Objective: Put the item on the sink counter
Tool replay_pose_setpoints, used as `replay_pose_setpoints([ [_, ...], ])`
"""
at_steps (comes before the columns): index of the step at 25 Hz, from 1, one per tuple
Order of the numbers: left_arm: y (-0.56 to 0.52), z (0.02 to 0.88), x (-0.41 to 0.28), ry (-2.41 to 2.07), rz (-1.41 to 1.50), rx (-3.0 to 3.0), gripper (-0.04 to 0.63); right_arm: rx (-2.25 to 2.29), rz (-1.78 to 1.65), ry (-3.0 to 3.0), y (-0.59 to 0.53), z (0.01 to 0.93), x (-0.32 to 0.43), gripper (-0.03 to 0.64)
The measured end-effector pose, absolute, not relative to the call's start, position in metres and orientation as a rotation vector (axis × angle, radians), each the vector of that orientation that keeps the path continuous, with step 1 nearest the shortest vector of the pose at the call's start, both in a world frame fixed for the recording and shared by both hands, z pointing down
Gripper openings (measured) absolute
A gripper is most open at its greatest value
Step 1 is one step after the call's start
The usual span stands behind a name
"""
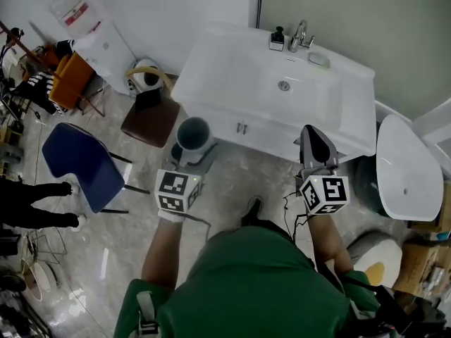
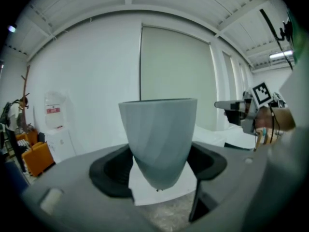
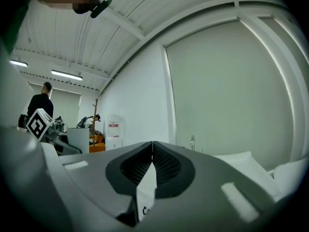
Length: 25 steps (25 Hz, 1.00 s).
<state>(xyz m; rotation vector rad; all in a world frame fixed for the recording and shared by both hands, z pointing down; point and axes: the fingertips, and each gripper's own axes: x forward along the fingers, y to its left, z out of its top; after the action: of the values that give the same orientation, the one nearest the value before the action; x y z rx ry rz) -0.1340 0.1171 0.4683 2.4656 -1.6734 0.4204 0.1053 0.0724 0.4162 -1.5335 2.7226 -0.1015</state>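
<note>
A pale grey-blue cup (image 1: 194, 134) with a tapered, faceted body stands upright between the jaws of my left gripper (image 1: 193, 151), which is shut on it. In the left gripper view the cup (image 2: 159, 141) fills the middle, both dark pads pressing its lower sides. It hangs in the air just in front of the white sink counter (image 1: 232, 62). My right gripper (image 1: 316, 145) is held at the counter's front right, its jaws shut and empty (image 3: 152, 170). The basin drain (image 1: 284, 86) and faucet (image 1: 300, 36) lie beyond.
A small dark bottle (image 1: 277, 39) and a soap dish (image 1: 318, 59) sit by the faucet. A brown stool (image 1: 150, 122) and a blue chair (image 1: 79, 162) stand at the left, a toilet (image 1: 405, 169) at the right, a water dispenser (image 1: 91, 27) at the back left.
</note>
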Motion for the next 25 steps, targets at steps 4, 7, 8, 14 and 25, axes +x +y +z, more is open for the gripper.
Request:
replay_pose_setpoints([
  [4, 0.084, 0.469, -0.127, -1.706, 0.434, 2.429, 0.345, -1.509, -0.12, 2.729, 0.032, 0.416, 0.119, 0.002],
  [7, 0.063, 0.462, -0.125, -1.743, 0.417, 2.409, 0.345, -1.495, -0.146, 2.741, 0.007, 0.419, 0.125, 0.002],
  [8, 0.057, 0.461, -0.124, -1.751, 0.411, 2.403, 0.345, -1.492, -0.153, 2.746, 0.0, 0.42, 0.126, 0.002],
  [14, 0.033, 0.456, -0.125, -1.788, 0.387, 2.374, 0.345, -1.455, -0.169, 2.776, -0.031, 0.422, 0.123, 0.002],
  [25, -0.042, 0.467, -0.131, -1.709, 0.388, 2.43, 0.345, -1.55, -0.173, 2.744, -0.084, 0.428, 0.122, 0.002],
])
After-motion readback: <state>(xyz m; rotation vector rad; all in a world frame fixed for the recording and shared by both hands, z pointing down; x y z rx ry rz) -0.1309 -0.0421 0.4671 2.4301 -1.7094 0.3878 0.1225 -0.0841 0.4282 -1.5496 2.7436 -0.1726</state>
